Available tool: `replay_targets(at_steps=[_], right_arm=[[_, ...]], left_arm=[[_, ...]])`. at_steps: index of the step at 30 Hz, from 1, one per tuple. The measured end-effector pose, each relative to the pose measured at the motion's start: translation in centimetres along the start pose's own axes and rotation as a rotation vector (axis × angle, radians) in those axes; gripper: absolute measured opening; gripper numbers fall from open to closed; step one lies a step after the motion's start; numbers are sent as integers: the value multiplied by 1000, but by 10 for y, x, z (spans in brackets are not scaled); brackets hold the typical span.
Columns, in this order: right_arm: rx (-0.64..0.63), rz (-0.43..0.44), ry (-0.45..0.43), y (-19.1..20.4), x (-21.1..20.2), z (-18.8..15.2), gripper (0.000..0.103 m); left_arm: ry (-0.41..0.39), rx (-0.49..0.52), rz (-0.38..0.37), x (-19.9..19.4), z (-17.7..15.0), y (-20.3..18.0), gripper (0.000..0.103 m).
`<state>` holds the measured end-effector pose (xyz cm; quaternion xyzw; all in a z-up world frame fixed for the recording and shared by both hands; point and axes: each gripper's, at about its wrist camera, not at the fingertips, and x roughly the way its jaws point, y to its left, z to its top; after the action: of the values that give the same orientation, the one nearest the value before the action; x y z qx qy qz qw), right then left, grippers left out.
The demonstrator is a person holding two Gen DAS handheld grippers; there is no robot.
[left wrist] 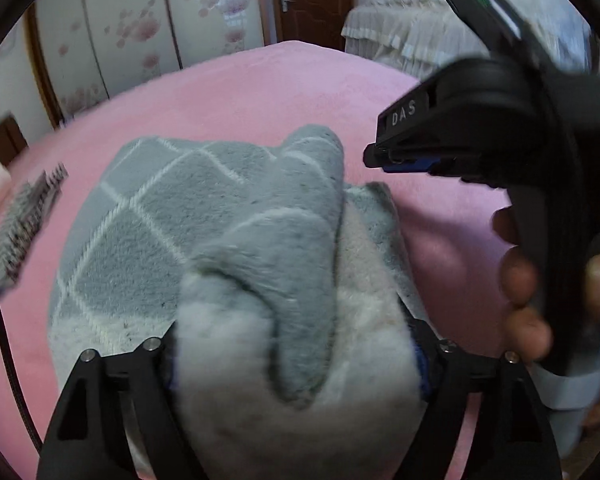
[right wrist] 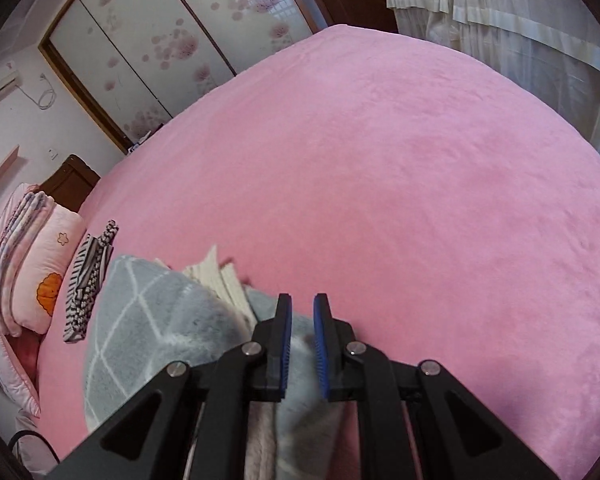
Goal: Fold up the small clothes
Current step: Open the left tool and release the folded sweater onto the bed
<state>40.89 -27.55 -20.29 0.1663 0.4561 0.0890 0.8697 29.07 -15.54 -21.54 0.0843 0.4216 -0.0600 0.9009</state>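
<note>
A fluffy grey garment [left wrist: 188, 216] with a white diamond pattern lies on the pink bed [left wrist: 260, 92]. My left gripper [left wrist: 296, 344] is shut on a thick bunch of that garment, which fills the space between its fingers. My right gripper [left wrist: 396, 160] hovers above the garment's right edge in the left wrist view, held by a hand. In the right wrist view the right gripper [right wrist: 302, 312] has its blue pads a small gap apart, above the grey garment [right wrist: 148, 320], holding nothing. A cream ribbed edge [right wrist: 220, 280] shows on the garment.
A black-and-white striped garment [right wrist: 88, 276] lies at the bed's left side, also in the left wrist view [left wrist: 24, 224]. Folded pink bedding and a pillow [right wrist: 40, 272] are stacked at the left. A floral wardrobe [right wrist: 160, 40] and curtains [right wrist: 500, 12] stand beyond the bed.
</note>
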Motion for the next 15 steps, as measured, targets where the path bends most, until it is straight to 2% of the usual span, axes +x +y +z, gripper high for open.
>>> replay_targets(at_steps=[3, 7, 13, 14, 15], right_arm=[[-33, -19, 8, -5, -10, -8, 11], [-69, -21, 14, -2, -27, -20, 11], [-64, 40, 40, 7, -60, -33, 11], [-63, 50, 46, 10, -64, -35, 12], [-62, 61, 54, 14, -69, -38, 18]], left_arm=[[-7, 4, 3, -3, 0, 0, 81], [-13, -34, -94, -15, -1, 14, 86], [-34, 10, -224, -59, -17, 28, 86], [-39, 15, -236, -66, -20, 30, 86], [-47, 19, -247, -75, -24, 35, 86]])
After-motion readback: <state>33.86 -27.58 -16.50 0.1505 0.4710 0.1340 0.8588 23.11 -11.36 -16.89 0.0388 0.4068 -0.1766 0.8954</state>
